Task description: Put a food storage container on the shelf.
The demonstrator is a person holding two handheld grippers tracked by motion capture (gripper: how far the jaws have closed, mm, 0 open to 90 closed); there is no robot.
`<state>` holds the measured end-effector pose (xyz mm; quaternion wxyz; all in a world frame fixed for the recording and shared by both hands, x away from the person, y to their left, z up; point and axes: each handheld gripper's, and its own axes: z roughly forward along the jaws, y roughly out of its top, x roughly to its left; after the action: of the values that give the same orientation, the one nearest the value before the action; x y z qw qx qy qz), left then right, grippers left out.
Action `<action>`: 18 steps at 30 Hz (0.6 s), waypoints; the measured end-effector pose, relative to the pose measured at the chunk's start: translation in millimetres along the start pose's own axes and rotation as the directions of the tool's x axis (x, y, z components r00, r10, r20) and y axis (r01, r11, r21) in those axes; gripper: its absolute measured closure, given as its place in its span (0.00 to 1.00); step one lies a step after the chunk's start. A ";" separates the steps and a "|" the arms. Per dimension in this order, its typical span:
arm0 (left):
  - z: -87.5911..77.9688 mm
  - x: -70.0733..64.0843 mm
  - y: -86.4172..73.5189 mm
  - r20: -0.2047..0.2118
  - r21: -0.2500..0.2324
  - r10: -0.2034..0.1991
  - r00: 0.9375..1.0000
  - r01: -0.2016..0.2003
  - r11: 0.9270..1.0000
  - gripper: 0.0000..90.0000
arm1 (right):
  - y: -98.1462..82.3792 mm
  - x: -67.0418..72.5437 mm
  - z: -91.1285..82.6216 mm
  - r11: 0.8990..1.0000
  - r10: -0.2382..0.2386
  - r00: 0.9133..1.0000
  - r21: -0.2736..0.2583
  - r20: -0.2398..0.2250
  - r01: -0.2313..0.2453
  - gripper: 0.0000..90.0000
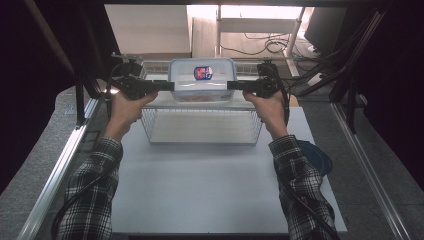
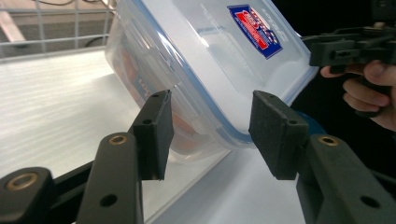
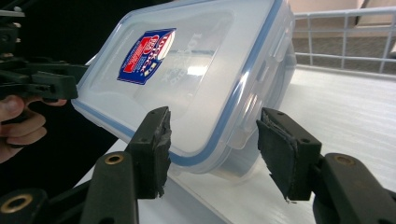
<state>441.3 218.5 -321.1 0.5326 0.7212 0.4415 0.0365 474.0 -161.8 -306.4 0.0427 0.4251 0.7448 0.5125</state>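
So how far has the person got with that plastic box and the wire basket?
About midway, it seems. Done: the lidded plastic box is off the table, its lid on. In hand: the left gripper and right gripper hold it by its two ends above the wire basket, which sits on the white table. Left: setting the box down, whether into the basket or elsewhere I can't tell.

A flat white rectangular tabletop [image 1: 200, 190] carries the scene, with a metal rail running along its left edge. A white wire-mesh basket [image 1: 202, 125] stands directly on it toward the far edge, roughly midway between the left and right edges. At the right edge a dark blue round thing [image 1: 320, 157], perhaps a lid or plate, lies partly past the tabletop's border, half hidden by a sleeve. The near half of the surface is bare white.
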 end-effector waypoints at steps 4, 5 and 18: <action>-1.9 0.7 1.4 -0.020 -0.008 0.001 1.000 -0.002 1.000 0.55 | 0.3 7.7 -1.4 0.999 -0.040 0.999 -0.004 0.031 0.041 0.50; -2.2 1.2 1.3 -0.017 -0.010 0.000 1.000 -0.001 1.000 0.56 | 0.4 9.5 -1.7 0.999 -0.053 0.998 -0.003 0.037 0.053 0.51; 0.2 -0.6 0.3 -0.005 -0.027 -0.019 1.000 0.018 0.999 0.60 | -0.9 10.6 -5.0 0.998 -0.056 0.997 -0.015 0.046 0.057 0.55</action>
<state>441.2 217.9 -320.7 0.5416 0.7097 0.4489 0.0393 464.2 -158.4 -300.8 0.0776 0.4152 0.7511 0.5074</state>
